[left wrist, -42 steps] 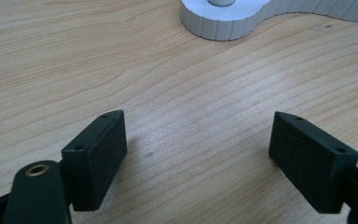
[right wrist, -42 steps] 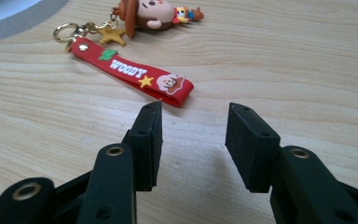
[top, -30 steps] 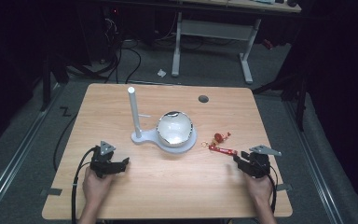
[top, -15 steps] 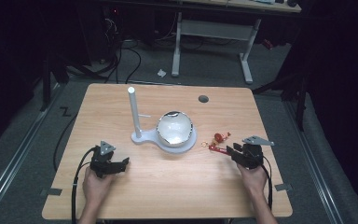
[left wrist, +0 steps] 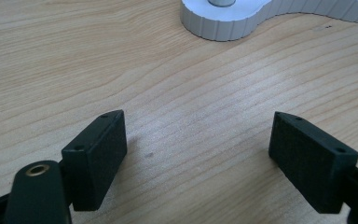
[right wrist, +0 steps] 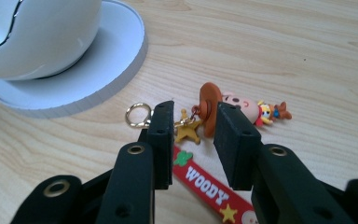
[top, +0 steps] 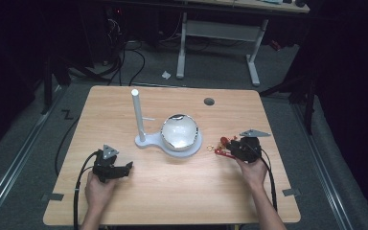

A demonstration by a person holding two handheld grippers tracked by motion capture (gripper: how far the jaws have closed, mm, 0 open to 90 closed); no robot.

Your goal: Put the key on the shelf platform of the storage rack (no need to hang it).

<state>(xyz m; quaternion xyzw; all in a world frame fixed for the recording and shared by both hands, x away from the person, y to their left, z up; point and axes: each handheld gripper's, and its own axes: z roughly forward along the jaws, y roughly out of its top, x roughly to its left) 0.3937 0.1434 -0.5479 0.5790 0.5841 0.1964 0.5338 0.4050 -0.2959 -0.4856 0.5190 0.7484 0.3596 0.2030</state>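
Woody keychain (right wrist: 214, 135): lies flat on the wooden table (top: 172, 191), gold star charm between the 2 fingers (right wrist: 161, 140) of the right gripper (right wrist: 193, 140), which stand narrowly apart and do not pinch it; gold ring just left of them, figure's hat beyond their tips, red name strap running beneath. White stand (right wrist: 98, 60) with globe farther off. Left gripper (left wrist: 198, 149): fingers spread wide over bare wood.

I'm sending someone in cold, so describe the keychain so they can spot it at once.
Start at the white stand with the upright post and glossy dome on the wooden table. To the dome's right, beside the right gripper, lies the cowboy-figure keychain. It is the one colourful item: red strap reading WOODY, gold star, gold ring.
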